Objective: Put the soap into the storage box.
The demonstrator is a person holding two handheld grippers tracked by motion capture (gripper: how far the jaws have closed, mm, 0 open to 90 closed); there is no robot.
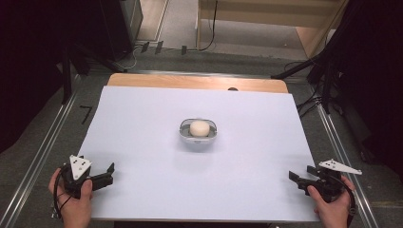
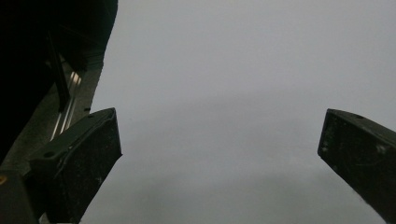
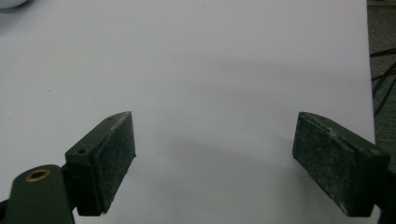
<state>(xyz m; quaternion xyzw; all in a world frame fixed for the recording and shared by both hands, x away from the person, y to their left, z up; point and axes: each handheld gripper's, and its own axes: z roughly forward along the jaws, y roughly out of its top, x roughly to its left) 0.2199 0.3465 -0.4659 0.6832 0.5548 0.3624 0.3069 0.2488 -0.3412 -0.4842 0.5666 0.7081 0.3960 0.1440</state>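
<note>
A small metal bowl (image 1: 183,130) stands in the middle of the white table top (image 1: 142,142). Inside it lies a pale round ball (image 1: 199,128). My left gripper (image 1: 110,175) rests at the table's near left corner, held by a hand, far from the bowl. In the left gripper view this gripper (image 2: 219,126) is open, with bare white surface between its jaws. My right gripper (image 1: 300,175) sits at the near right corner, also in a hand. It (image 3: 214,121) is open over bare table. The bowl's edge (image 3: 9,3) peeks in at the top left corner there.
A strip of wooden table edge (image 1: 197,82) runs along the far side. Metal rails (image 1: 43,152) flank the table on both sides. Black stands (image 1: 328,80) and cables (image 1: 309,102) are at the far right, and more dark gear at the far left.
</note>
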